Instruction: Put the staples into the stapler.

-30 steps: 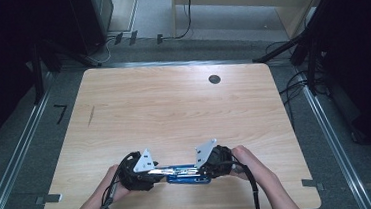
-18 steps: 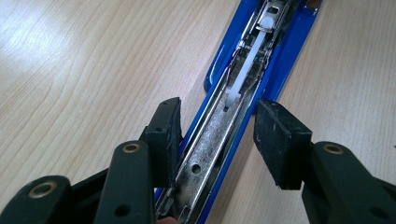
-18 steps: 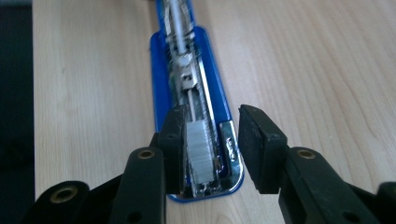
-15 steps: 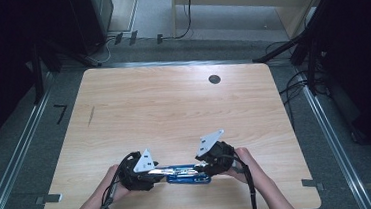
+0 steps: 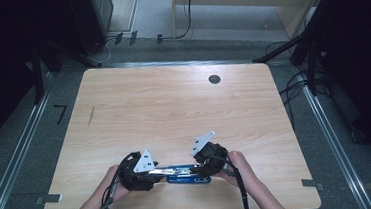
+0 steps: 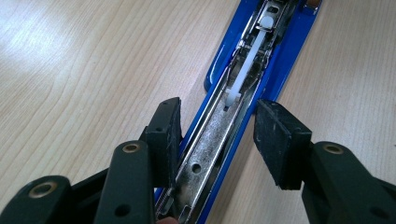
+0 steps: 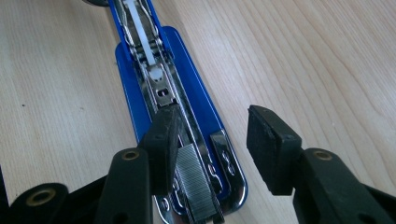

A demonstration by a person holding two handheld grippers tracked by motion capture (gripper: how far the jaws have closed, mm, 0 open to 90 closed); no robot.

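One strip of staples [image 7: 197, 186] is seen lying in the metal channel of the blue stapler [image 5: 189, 173], which rests opened flat near the front edge of the table [image 5: 173, 105]; loading looks mostly done, with seating the strip and closing the top judged left. The left gripper [image 6: 217, 135] is held part open astride the stapler's channel. The right gripper [image 7: 212, 140], whose jaws have just been opening, stands apart around the strip without pressing it.

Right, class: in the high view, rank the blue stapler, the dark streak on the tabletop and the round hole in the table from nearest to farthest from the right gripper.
1. Blue stapler: at the right gripper, near edge.
2. Round hole: far side, straight beyond.
3. Dark streak: far left of the table.
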